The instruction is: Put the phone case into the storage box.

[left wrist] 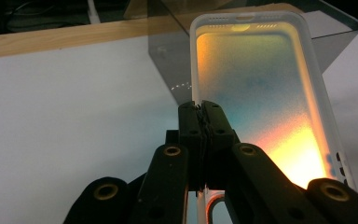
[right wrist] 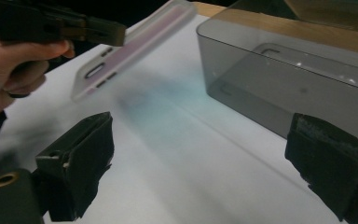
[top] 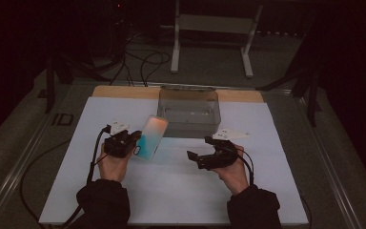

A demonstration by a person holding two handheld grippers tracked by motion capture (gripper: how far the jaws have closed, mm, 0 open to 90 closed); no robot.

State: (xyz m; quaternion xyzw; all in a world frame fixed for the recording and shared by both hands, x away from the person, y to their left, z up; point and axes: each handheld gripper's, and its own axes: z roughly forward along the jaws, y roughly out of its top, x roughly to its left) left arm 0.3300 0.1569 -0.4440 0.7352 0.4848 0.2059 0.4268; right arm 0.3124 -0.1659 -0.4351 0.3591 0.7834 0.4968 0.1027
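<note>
The person wears black sleeves [top: 104,202]. Each claw is black: the left claw [left wrist: 200,116] has brass-coloured screws on its linkage, the right claw [right wrist: 200,163] has rough padded jaws. A black cable [top: 94,157] trails from each.

The white sheet [top: 171,186] lies bare and wide at six o'clock, so a hand can slide there, but the grey see-through box [top: 189,112] blocks the way at twelve o'clock, and the tilted phone case [top: 150,138] hangs at ten o'clock.
</note>
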